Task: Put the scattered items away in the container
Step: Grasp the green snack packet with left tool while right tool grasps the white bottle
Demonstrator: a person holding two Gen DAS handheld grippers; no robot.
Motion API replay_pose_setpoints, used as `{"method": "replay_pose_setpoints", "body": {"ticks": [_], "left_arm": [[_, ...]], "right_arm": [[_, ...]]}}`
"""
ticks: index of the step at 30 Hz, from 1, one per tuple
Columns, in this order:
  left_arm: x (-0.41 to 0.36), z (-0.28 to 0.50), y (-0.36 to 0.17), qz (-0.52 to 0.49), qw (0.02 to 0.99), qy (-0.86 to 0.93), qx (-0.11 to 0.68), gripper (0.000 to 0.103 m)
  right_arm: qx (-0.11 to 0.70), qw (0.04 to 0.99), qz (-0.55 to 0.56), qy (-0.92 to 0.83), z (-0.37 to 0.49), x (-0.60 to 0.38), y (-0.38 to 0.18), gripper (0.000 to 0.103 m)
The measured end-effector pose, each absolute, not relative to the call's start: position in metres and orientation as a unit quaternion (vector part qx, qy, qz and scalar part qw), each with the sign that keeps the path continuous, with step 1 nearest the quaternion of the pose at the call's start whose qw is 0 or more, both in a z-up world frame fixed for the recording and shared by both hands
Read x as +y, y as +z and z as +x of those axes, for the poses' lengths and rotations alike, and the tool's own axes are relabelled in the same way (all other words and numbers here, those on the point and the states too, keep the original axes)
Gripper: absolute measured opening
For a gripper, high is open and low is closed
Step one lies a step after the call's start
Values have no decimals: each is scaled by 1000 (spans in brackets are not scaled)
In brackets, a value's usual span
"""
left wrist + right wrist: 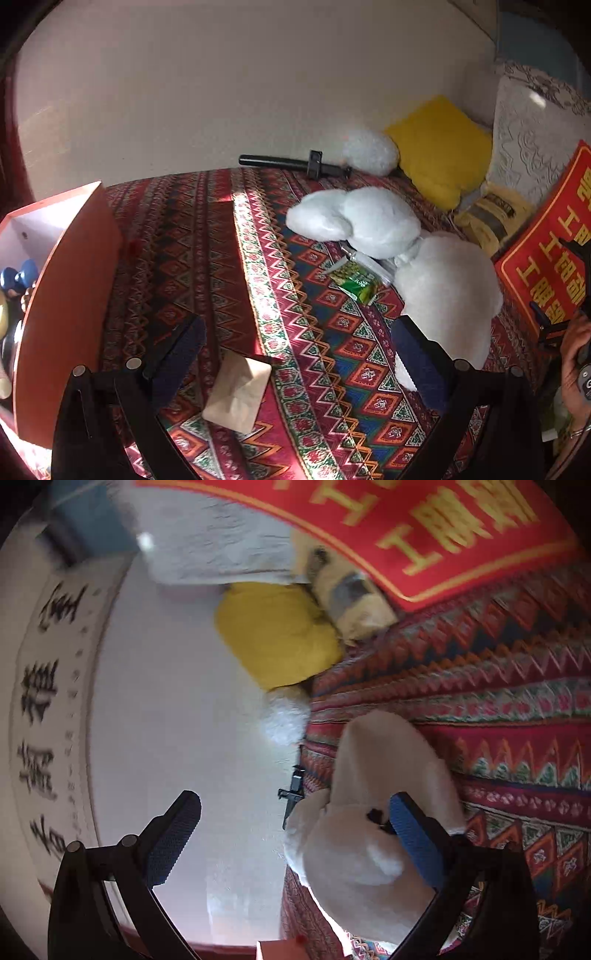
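Observation:
An orange box (70, 295) with a white inside stands at the left on the patterned bedspread (207, 258) and holds several items. My left gripper (295, 332) is open above the spread, with a beige paper packet (240, 395) lying below, between its fingers and untouched. A green snack packet (356, 282) lies beside a white plush toy (388, 229). In the tilted, blurred right wrist view my right gripper (295, 805) is open; its right finger (413, 834) is in front of the white plush toy (362, 849), and nothing is gripped.
A black baton-like object (291, 164) lies along the wall. At the far right are a yellow pillow (439, 147), a red cushion with yellow characters (554, 251) and a white embossed cushion (532, 147). A person's hand (576, 354) shows at the right edge.

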State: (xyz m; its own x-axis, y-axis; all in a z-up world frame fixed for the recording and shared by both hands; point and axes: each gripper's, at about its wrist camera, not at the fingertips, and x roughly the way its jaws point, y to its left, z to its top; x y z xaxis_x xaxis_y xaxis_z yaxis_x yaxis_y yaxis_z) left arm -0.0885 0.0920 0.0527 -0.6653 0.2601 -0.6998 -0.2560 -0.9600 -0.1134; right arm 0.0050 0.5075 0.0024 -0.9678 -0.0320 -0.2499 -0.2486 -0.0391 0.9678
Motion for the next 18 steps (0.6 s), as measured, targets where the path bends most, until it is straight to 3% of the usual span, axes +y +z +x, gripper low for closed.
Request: {"method": "replay_pose_setpoints", "body": {"ticks": [5,11,14,15,16,17,18], "left_arm": [[141,-136,13,-407,141,902,19,101],[198,-199,-35,-453,213,858,116,101],[206,-224,-48,-478,255,835,95,100],[204,-230,-50,-480,257,835,84,84],[201,-235,-53,-484,249,836,76,42],[196,-239,-53,-493,250,831,61,26],[191,-239,-49,-495,242,833,46,21]], "right_arm": [[758,55,-132,636,-10,528,-51,102],[762,29,-146,630,-34,519,-49,102],[753,14,-152,640,-42,515,-41,102],[747,13,-153,646,-46,515,-39,102],[739,12,-154,656,-48,515,-33,102],[725,9,-154,671,-49,514,-26,102],[707,4,-153,690,-51,513,-17,102]]}}
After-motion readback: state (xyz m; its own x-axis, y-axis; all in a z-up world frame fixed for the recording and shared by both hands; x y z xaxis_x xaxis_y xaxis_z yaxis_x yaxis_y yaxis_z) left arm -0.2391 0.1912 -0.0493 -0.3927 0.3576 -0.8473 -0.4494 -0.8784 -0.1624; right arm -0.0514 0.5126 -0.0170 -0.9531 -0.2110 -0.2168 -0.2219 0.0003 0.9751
